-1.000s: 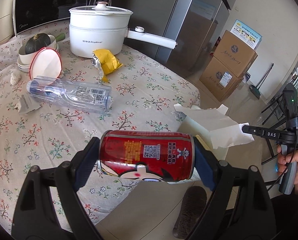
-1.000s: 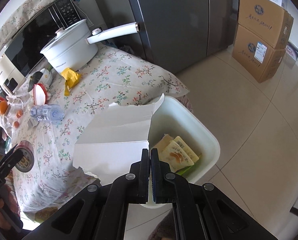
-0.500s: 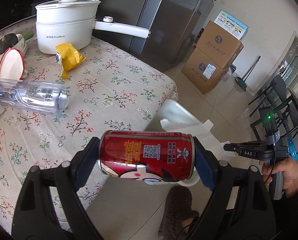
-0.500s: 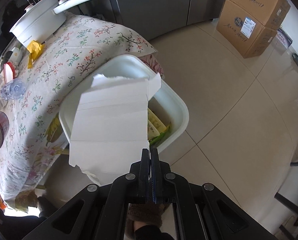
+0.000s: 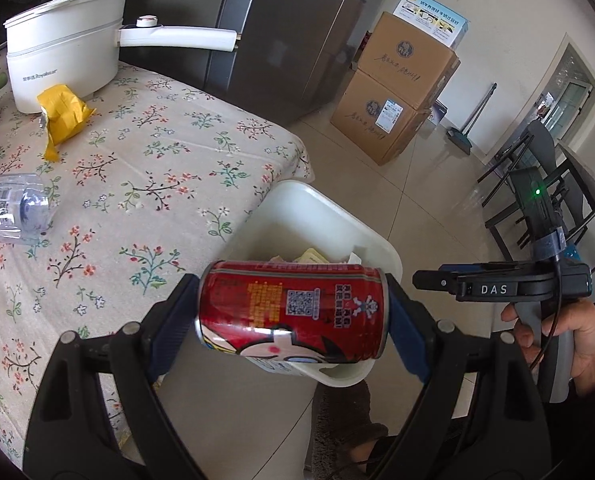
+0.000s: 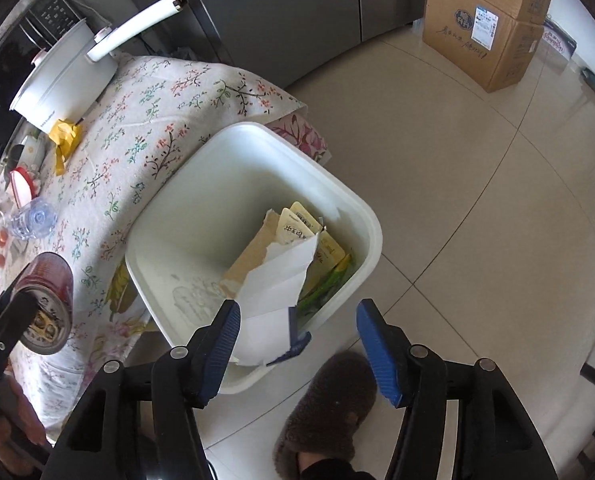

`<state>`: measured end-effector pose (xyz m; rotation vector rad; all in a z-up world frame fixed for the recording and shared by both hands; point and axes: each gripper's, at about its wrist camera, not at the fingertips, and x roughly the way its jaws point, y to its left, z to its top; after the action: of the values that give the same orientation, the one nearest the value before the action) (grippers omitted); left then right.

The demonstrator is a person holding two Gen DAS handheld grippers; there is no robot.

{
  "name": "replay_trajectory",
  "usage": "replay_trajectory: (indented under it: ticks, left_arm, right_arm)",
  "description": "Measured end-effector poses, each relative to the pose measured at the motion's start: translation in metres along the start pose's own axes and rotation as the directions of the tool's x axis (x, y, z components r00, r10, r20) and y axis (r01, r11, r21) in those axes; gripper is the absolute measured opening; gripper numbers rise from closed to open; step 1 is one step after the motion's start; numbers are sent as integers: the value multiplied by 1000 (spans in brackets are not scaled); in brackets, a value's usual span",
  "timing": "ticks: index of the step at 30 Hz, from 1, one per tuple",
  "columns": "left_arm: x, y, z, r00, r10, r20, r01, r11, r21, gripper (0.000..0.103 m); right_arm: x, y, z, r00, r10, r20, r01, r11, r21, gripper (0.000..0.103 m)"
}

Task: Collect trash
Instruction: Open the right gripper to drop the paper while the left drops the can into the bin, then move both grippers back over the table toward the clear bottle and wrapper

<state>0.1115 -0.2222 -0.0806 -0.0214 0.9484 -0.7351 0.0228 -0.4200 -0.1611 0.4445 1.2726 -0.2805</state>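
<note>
A red drink can [image 5: 293,312] lies crosswise between the pads of my left gripper [image 5: 293,320], which is shut on it above the near rim of a white bin [image 5: 317,208]. The right wrist view shows the same can [image 6: 47,280] at the left, over the table edge. My right gripper [image 6: 297,312] hangs over the bin [image 6: 257,130] with its jaws opening. A torn white carton [image 6: 277,280] sits loose in the bin below and between the pads, which do not press on it. Yellow packets [image 6: 297,228] lie under it.
On the floral tablecloth [image 5: 157,160] lie a yellow wrapper [image 5: 61,116] and a clear plastic bottle [image 5: 13,212], beside a white pot [image 5: 61,52] with a long handle. Cardboard boxes [image 5: 397,100] stand by the fridge. A person's slipper [image 6: 325,408] rests beside the bin.
The right gripper went from shut on the white carton to open, and the carton dropped into the bin. The left gripper carried the can from over the table toward the bin.
</note>
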Motion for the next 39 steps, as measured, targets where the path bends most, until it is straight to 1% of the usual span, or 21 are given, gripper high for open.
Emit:
replay_trajectory:
  ticks: [9,13,14,15,16,17,20,22,23,26,29,35,39]
  left_arm:
    - [38,-18,-7,998,-11,-61,15,998,59,88]
    - [51,-25,-9,996,-61,-58,66,994,90,88]
    - [53,-24,-9,996,-54,-70,60,995,83,89]
    - [53,-21,-9,996,-33,-78,38,997,73,90]
    - [49,-19,-8,997,-13,-79,19,997,69,94]
    - [43,-16,-8,997,8,-75,-2,997,76,96]
    - [18,-5,-6,994,95,-49,-89,990,114,99]
    - [-2,9,-6,989,146,-19,-142,983,118,101]
    - [-11,19,-7,985,173,-11,-171,980,105,102]
    - [-41,54,-9,972,233,-7,-233,972,38,102]
    - [-71,89,-14,954,300,6,-300,954,-21,102]
    - [-124,146,-28,919,392,40,-386,916,-106,102]
    - [-149,175,-40,901,432,40,-423,895,-140,102]
  right_arm:
    - [-8,-18,2,1000,-16,19,15,999,49,66]
    - [-11,-22,4,999,-29,32,27,998,60,66]
    - [-12,-22,4,999,-38,36,36,998,61,66]
    - [-14,-22,3,998,-46,40,43,997,59,68]
    - [-16,-21,3,998,-51,45,49,997,57,69]
    - [-17,-19,4,997,-56,52,53,997,54,71]
    - [-22,-9,8,995,-70,76,67,997,38,72]
    - [-25,3,11,994,-61,93,59,998,22,72]
    - [-28,12,13,993,-50,104,49,999,10,73]
    - [-35,42,16,990,-32,138,37,999,-30,76]
    - [-38,79,21,985,-16,171,29,997,-74,80]
    - [-33,159,21,982,9,188,28,980,-195,82]
    - [-27,211,16,979,13,202,50,952,-301,83]
